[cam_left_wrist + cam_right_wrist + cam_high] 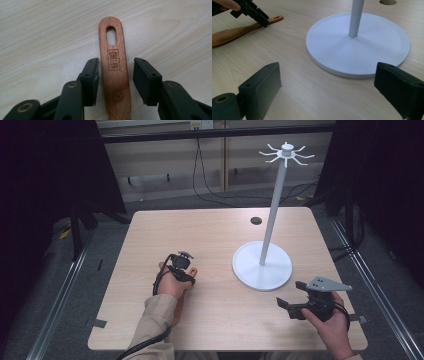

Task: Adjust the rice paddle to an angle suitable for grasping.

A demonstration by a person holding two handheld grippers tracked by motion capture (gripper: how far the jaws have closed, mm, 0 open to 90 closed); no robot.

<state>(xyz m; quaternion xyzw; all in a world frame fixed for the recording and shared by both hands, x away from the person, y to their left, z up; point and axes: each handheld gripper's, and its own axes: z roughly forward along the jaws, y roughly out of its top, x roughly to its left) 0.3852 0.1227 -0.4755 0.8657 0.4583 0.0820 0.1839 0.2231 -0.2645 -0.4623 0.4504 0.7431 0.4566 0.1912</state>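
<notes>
My left gripper [115, 80] points down at the table [220, 315], its jaws spread apart on either side of a wooden spoon handle [115, 67]. The left jaw's pad sits right against the handle's edge; the right one stands off with a sliver of tabletop showing between. Nothing is clamped. The handle runs up the middle of the left gripper view, with a long hanging hole near its rounded end, a stamped square mark below that and a round mark lower down. Its lower part is cut off by the bottom edge of the frame, so I cannot see the bowl end there.

In the high view my left hand [176, 279] sits left of centre and covers the spoon entirely.

My right gripper [329, 92] has its jaws wide apart with only bare table between them. In the high view it [286, 306] sits at the lower right, near the stand's base. In its own view, the white round base [362, 50] of the stand fills the upper right, and the pole [356, 17] is cut off at the top edge. At upper left of that view, the spoon [234, 33] lies flat, its wide end running out of frame, with my left gripper [259, 17] over its handle. A dark round hole in the table [388, 2] is half cut off at the top. The high view shows the stand's hooked top [286, 154].
</notes>
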